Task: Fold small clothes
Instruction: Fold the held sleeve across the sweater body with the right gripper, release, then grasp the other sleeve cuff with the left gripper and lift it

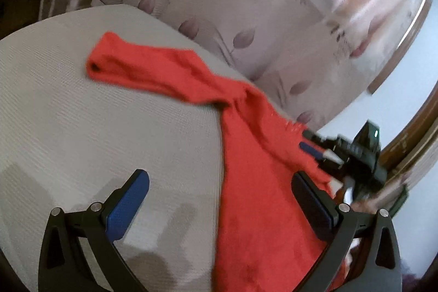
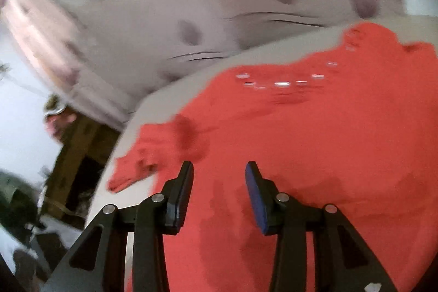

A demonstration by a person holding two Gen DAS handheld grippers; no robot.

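A red garment (image 1: pixel 260 196) lies on a pale grey woven surface (image 1: pixel 82 127). One sleeve (image 1: pixel 131 67) stretches away to the upper left. My left gripper (image 1: pixel 220 175) stands wide open above the garment's left edge, its right finger over the cloth, with nothing pinched. My right gripper (image 1: pixel 306 140) shows blurred at the garment's far right edge. In the right wrist view, the right gripper (image 2: pixel 219 168) is open just above the red garment (image 2: pixel 314 141), and no cloth sits between its pads. The other sleeve (image 2: pixel 142 155) lies crumpled to the left, and the neckline (image 2: pixel 282 81) lies beyond.
Pale fabric with purple leaf prints (image 1: pixel 246 4) hangs close behind the surface, also as floral fabric (image 2: pixel 219 4). The surface's edge (image 2: pixel 115 155) drops off on the left, with dark wooden furniture (image 2: pixel 79 155) below. A brown wooden frame (image 1: pixel 410 133) stands at the right.
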